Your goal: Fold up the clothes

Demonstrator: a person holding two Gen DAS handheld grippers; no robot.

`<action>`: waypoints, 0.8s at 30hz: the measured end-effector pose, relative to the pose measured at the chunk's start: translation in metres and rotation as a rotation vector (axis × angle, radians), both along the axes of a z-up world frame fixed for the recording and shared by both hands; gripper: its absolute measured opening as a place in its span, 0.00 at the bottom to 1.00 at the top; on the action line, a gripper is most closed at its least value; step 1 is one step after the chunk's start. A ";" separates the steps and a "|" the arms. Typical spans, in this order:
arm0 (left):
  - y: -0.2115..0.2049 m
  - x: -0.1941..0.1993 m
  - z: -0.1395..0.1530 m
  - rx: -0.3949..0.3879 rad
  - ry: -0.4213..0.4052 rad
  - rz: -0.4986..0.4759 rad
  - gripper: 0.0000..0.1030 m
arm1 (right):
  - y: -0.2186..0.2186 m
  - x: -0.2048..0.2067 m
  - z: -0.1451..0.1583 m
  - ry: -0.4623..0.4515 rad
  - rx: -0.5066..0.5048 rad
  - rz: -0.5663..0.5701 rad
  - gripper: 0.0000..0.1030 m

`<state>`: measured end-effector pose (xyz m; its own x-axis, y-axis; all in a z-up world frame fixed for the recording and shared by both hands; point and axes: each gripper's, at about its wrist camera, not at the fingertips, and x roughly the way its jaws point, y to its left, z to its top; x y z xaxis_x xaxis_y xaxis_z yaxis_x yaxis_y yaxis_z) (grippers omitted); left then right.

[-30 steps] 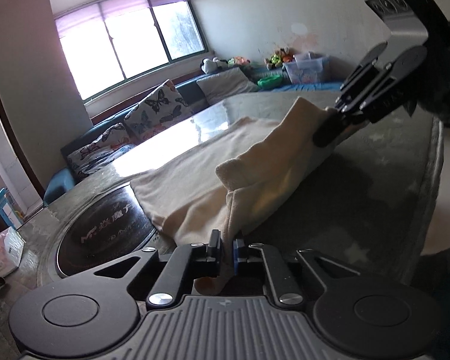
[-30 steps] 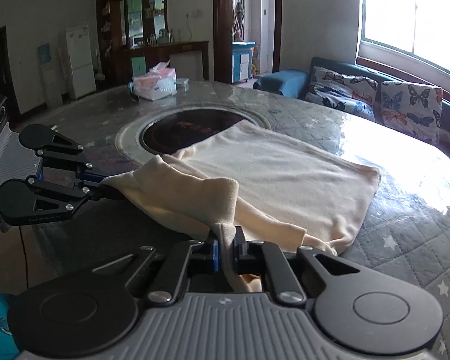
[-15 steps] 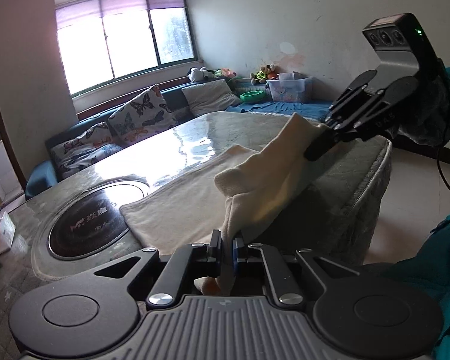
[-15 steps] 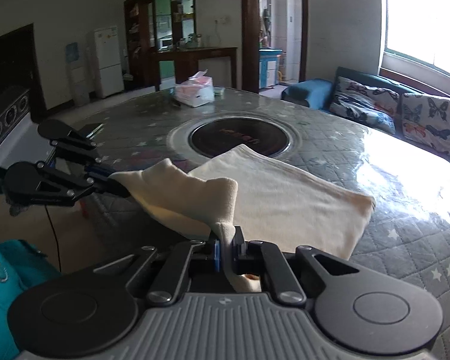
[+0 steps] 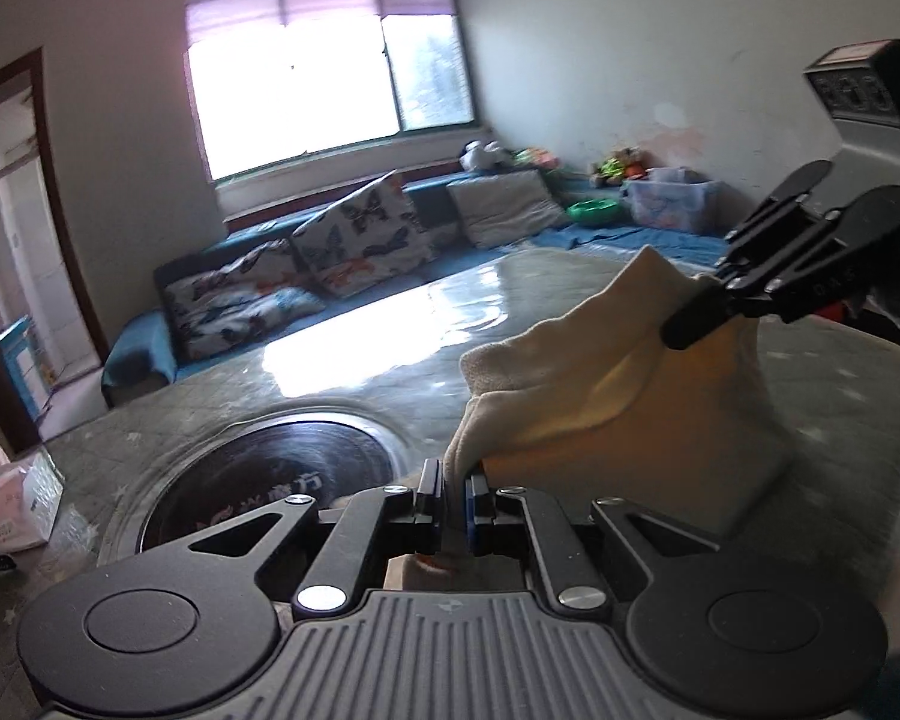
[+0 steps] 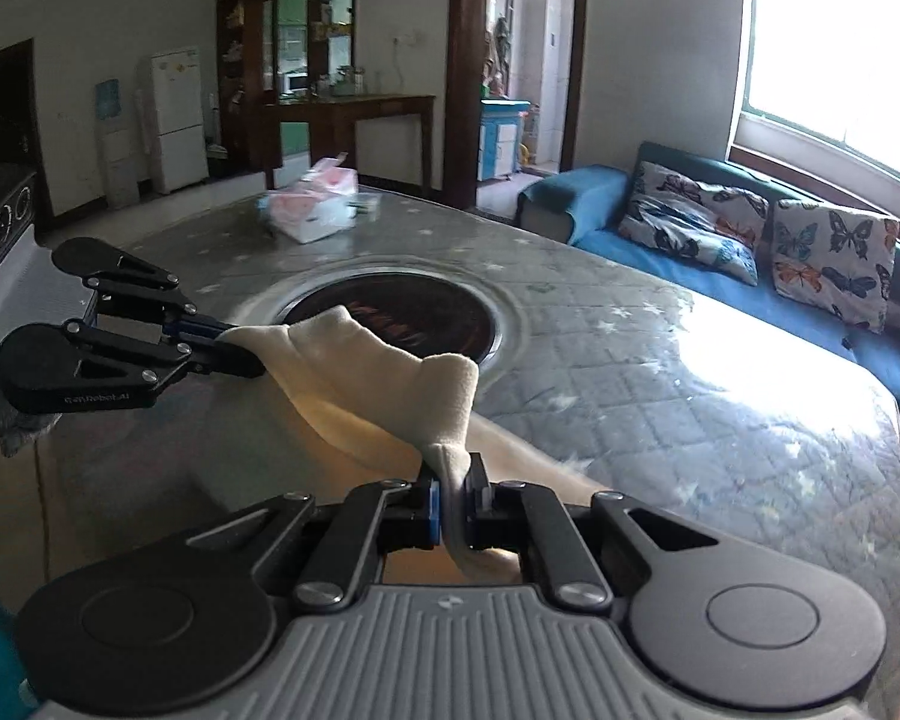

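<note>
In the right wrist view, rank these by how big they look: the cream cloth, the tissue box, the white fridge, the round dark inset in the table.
1. cream cloth, though nearness inflates it
2. round dark inset
3. white fridge and tissue box: look alike, not ranked

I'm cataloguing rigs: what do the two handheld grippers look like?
Both match: the left gripper and right gripper have matte black linkage arms with silver screws, round black discs, a ribbed grey body and blue pads on the jaws. Small pale lettering marks one link.
</note>
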<state>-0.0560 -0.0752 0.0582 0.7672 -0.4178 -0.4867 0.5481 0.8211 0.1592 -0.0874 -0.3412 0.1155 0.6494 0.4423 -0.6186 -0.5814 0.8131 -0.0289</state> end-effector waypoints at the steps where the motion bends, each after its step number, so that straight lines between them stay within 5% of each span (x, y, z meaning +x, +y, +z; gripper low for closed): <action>1: -0.002 0.012 -0.005 0.002 0.015 0.018 0.07 | 0.001 0.012 -0.003 0.009 -0.004 -0.013 0.06; 8: -0.018 0.068 -0.037 0.043 0.091 0.112 0.09 | 0.003 0.083 -0.050 0.098 0.001 -0.132 0.07; 14: -0.018 0.089 -0.048 0.058 0.124 0.171 0.26 | -0.013 0.109 -0.080 0.185 0.073 -0.280 0.22; 24: -0.019 0.079 -0.017 -0.047 0.118 0.159 0.25 | -0.024 0.095 -0.057 0.114 0.142 -0.289 0.28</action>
<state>0.0233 -0.0946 0.0408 0.7639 -0.3206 -0.5600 0.4237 0.9038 0.0606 0.0072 -0.3649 0.0582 0.6905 0.3371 -0.6400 -0.3191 0.9360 0.1486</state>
